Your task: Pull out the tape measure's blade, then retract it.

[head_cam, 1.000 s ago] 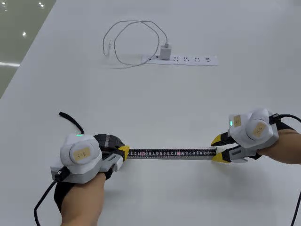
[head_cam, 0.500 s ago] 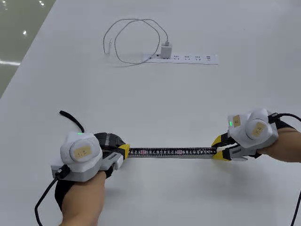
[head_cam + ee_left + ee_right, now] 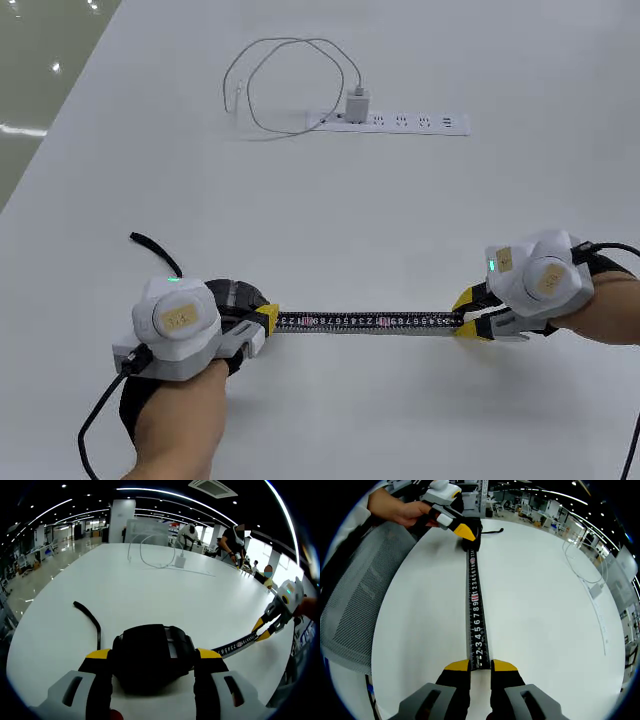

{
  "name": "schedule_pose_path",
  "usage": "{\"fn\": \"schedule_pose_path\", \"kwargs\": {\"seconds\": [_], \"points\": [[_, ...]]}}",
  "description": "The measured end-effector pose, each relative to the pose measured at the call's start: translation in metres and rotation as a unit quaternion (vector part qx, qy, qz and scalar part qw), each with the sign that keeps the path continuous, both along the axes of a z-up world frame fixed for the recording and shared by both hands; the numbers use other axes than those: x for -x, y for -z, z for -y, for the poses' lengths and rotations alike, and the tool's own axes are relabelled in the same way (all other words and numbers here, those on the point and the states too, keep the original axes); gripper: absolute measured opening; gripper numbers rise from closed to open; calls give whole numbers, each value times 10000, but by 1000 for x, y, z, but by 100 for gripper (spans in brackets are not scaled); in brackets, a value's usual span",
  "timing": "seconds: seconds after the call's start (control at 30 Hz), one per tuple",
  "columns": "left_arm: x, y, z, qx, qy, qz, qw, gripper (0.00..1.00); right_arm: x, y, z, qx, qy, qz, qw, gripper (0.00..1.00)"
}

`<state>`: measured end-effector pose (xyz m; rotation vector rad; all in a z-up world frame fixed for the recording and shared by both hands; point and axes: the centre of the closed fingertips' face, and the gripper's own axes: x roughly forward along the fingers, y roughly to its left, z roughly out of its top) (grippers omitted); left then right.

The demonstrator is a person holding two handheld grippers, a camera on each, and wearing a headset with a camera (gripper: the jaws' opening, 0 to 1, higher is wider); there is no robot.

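The black tape measure case (image 3: 152, 655) rests on the white table, clamped between the yellow-tipped jaws of my left gripper (image 3: 152, 656). In the head view that case (image 3: 234, 301) sits at the lower left beside the left gripper (image 3: 262, 322). Its dark numbered blade (image 3: 365, 322) runs flat to the right across the table. My right gripper (image 3: 468, 315) is shut on the blade's end. In the right gripper view the blade (image 3: 476, 607) runs straight away from the right gripper (image 3: 480, 665) toward the case (image 3: 473, 536). A black wrist strap (image 3: 155, 253) trails left of the case.
A white power strip (image 3: 400, 123) with a plugged-in charger (image 3: 357, 104) and a looped white cable (image 3: 285, 85) lies at the far side of the table. The table's left edge (image 3: 55, 120) borders a glossy floor. A mesh chair (image 3: 355, 590) stands near the table's edge.
The blade's shown length has shortened slightly, with the right gripper a little closer to the case. The head camera has shifted a bit.
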<state>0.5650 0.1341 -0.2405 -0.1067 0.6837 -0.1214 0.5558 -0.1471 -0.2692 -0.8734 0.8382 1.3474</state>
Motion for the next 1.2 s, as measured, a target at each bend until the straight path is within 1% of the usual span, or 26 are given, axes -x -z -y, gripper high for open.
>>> {"fn": "schedule_pose_path", "kwargs": {"seconds": [0.17,0.5,0.63,0.73,0.93,1.03,1.2], "points": [[0,0,0,-22,24,-54,10000,62,0,-1,0,17,-18,20,10000,10],[1,1,-1,-65,64,-98,9999,59,1,-1,0,50,-52,-7,10000,10],[1,1,-1,-66,70,-170,9998,59,0,-2,-1,29,-45,-15,10000,10],[2,0,-1,-49,74,-150,9998,58,0,-2,-1,17,-34,-27,10000,10],[2,1,-1,4,66,-163,9998,59,0,-2,-2,-2,-15,-34,10000,10],[2,1,-1,22,78,-134,9999,59,1,-3,-2,-36,15,-79,10000,10],[2,2,-1,85,73,-156,9998,59,1,-3,-4,-58,16,-84,9999,9]]}}
